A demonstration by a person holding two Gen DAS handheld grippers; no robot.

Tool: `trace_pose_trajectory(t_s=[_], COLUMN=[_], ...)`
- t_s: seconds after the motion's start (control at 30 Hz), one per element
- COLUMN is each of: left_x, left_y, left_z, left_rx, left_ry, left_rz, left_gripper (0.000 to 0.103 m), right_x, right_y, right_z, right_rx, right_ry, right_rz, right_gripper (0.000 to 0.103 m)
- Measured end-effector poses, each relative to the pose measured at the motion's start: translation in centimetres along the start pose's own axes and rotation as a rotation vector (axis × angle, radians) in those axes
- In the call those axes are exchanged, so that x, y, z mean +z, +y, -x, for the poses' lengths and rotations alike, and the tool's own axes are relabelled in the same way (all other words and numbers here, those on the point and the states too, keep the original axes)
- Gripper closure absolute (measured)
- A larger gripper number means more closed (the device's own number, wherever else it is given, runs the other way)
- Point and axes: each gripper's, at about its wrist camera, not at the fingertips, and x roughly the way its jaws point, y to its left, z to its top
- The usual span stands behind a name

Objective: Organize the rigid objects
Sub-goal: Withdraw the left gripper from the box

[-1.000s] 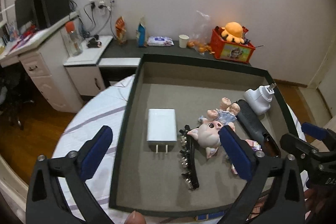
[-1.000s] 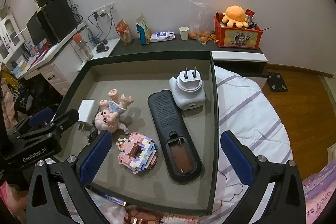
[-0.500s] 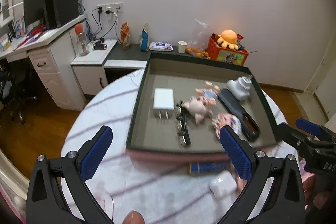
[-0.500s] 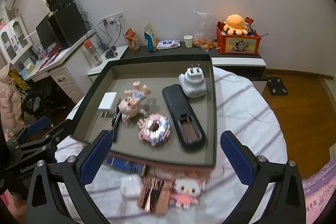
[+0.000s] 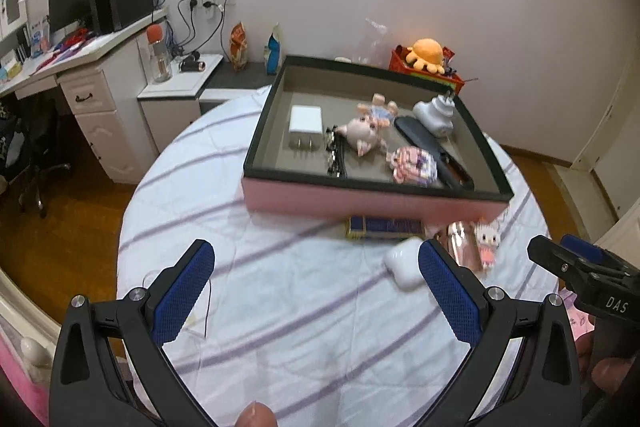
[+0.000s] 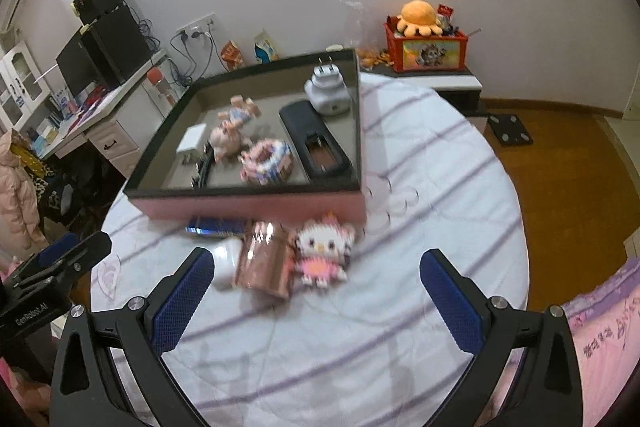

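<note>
Box [image 5: 372, 201] with pink sides and a dark rim sits on the round table [image 5: 280, 307], on a white cloth with purple stripes. Inside the box lie a white charger [image 5: 305, 121], a black hair clip [image 5: 335, 155], a pig doll [image 5: 364, 133], a block donut [image 5: 412, 165], a black remote [image 5: 434, 157] with its battery bay uncovered, and a white plug adapter [image 5: 434, 113] in the far right corner. The clip lies between the charger and the pig; the donut lies just beside the remote.

On the cloth, in front of the box, four things wait outside it: a blue flat item [image 6: 214, 227] partly under the box edge, a white earbud case [image 6: 226, 261], a shiny copper pack [image 6: 264, 261] and a block kitty [image 6: 322, 251]. The case, pack and kitty lie close together in a row; this part is blurred in the right view.

The left gripper [image 5: 316, 297] hovers over the bare cloth, jaws spread wide, holding nothing. The right gripper [image 6: 316, 297] is over the cloth near the kitty, also wide apart and with nothing between the pads.

Behind the table stand a desk [image 5: 100, 67] with a monitor [image 5: 72, 3] and a red crate [image 6: 426, 51] with an orange plush [image 6: 418, 17].
</note>
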Motion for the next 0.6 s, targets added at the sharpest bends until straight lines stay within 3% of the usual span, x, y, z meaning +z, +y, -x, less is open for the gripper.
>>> trace_pose_trajectory(t_s=[0.6], left_x=[-1.8], left_y=[0.4], left_z=[0.3], left_rx=[0.009], left_ry=[0.024], left_rz=[-0.001], left_gripper=[0.0], right_x=[-1.9], right_y=[1.3], right_z=[-1.0], right_rx=[0.007], right_ry=[0.048], right_rz=[0.025], right_gripper=[0.0])
